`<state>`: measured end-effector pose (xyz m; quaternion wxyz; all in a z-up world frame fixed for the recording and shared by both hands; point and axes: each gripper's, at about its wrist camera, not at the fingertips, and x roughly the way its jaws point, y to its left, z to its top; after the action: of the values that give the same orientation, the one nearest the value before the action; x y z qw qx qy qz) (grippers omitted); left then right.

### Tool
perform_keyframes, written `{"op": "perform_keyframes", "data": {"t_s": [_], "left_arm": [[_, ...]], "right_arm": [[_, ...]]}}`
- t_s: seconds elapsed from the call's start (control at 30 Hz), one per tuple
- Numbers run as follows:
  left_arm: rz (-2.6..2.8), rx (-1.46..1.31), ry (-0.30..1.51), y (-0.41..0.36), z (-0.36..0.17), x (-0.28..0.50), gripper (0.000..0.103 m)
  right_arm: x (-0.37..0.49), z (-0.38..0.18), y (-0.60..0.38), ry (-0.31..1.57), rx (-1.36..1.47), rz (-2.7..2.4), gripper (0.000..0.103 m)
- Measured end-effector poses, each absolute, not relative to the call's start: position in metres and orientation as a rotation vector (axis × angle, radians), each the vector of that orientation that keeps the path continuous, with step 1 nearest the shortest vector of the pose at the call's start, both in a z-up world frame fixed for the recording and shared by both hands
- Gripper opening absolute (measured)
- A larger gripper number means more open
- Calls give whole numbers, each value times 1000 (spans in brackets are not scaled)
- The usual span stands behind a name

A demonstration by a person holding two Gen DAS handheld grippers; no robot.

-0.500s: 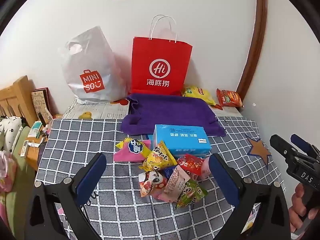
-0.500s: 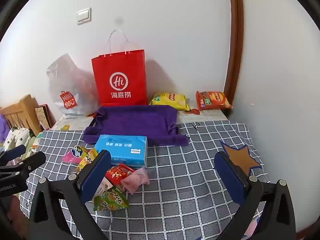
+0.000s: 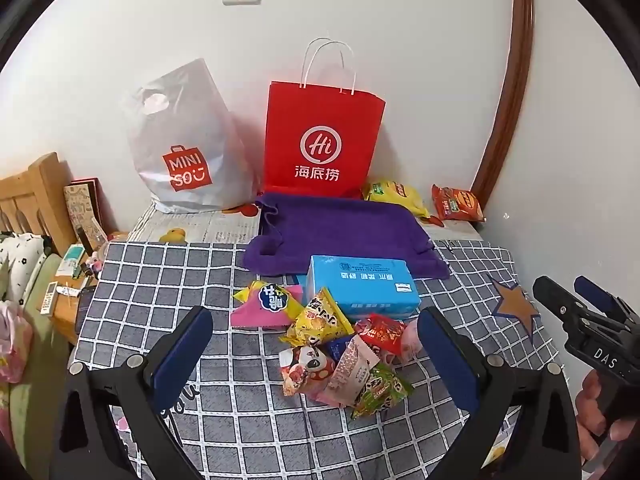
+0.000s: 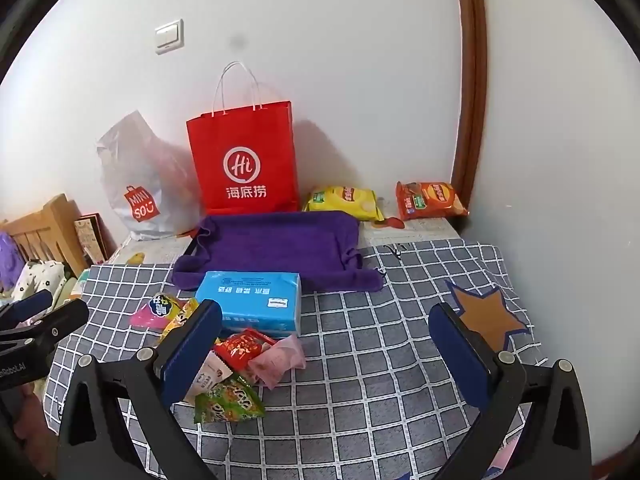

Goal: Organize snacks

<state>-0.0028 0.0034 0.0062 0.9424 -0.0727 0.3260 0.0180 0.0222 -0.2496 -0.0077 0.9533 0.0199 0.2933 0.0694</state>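
A pile of several small snack packets [image 3: 340, 352] [image 4: 236, 364] lies on the grey checked cloth [image 3: 168, 280] [image 4: 380, 360], in front of a blue tissue pack [image 3: 360, 288] [image 4: 252, 300]. Behind it a purple towel-lined tray [image 3: 340, 228] [image 4: 276, 244] sits before a red paper bag [image 3: 320, 140] [image 4: 244, 164]. A yellow chip bag [image 3: 396, 196] [image 4: 344, 200] and an orange chip bag [image 3: 456, 204] [image 4: 430, 200] lie by the wall. My left gripper [image 3: 316, 356] hangs open above the pile's near side. My right gripper [image 4: 328, 352] is open over bare cloth to the pile's right.
A white Miniso plastic bag [image 3: 184, 148] [image 4: 140, 184] leans on the wall at the left. A wooden headboard [image 3: 28, 192], a side shelf with small items [image 3: 68, 280] and bedding lie off the left edge. A brown door frame [image 3: 508, 92] stands at the right.
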Motion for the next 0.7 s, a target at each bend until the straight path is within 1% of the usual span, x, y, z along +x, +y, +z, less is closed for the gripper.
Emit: {"op": "perform_keyframes", "data": {"t_s": [0.7], "left_arm": [[44,-135,647,3,11,-7,102]], "right_arm": [[21,-5,-251,584,55,145,102]]}}
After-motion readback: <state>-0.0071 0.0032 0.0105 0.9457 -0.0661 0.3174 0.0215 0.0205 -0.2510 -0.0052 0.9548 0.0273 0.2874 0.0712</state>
